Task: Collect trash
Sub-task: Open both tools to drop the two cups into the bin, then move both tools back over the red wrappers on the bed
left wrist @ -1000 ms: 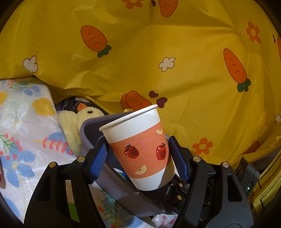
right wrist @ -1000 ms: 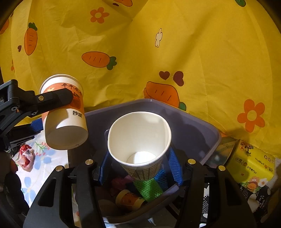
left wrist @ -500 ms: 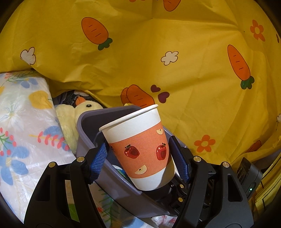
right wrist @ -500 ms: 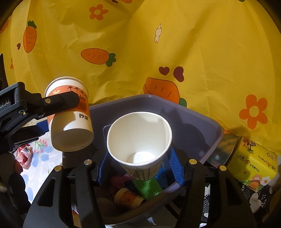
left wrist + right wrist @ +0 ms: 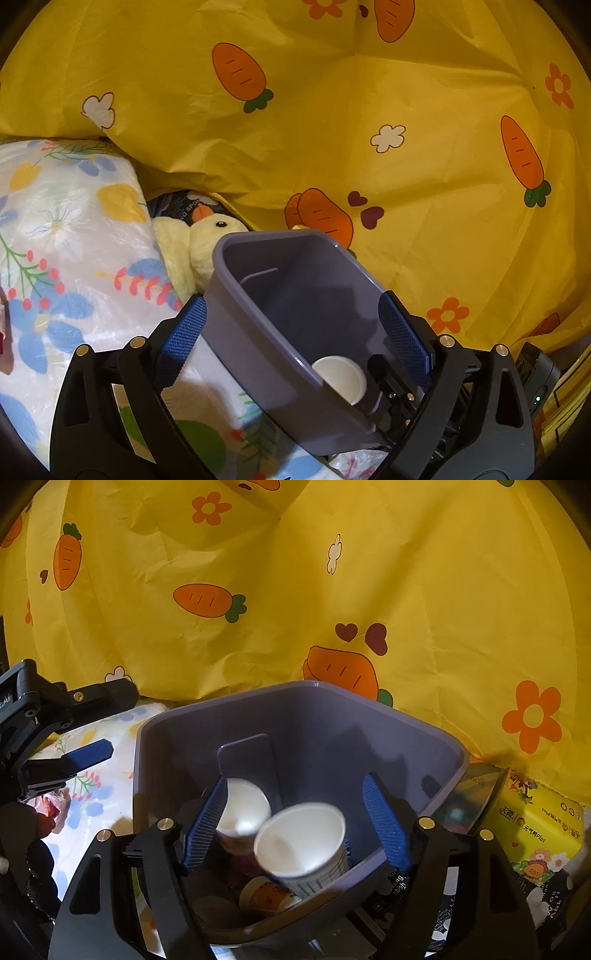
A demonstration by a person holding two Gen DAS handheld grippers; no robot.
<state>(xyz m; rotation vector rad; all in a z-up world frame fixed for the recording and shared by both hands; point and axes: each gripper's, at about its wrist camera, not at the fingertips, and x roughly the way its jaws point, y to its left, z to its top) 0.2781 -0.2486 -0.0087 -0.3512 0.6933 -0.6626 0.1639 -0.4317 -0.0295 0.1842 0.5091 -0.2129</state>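
Note:
A grey-purple trash bin (image 5: 424, 738) stands in front of a yellow carrot-print cloth; it also shows in the left wrist view (image 5: 258, 332). Both my grippers are open and empty above it. My right gripper (image 5: 295, 819) is over the bin's mouth. Under it two paper cups are inside the bin, blurred: a white patterned cup (image 5: 306, 845) and an orange-printed cup (image 5: 243, 812). A small orange cup (image 5: 266, 893) lies on the bin's bottom. My left gripper (image 5: 291, 332) straddles the bin's near wall; a cup's white bottom (image 5: 340, 374) shows below it.
The yellow carrot-print cloth (image 5: 369, 110) hangs behind everything. A floral plastic sheet (image 5: 66, 240) covers the surface left of the bin, with a plush duck (image 5: 210, 236) beside it. A yellow tissue pack (image 5: 535, 823) lies right of the bin. A red wrapper (image 5: 51, 805) lies at the left.
Both grippers have opened. The orange apple-print cup has left my left gripper and the white cup has left my right one; both have dropped into the bin.

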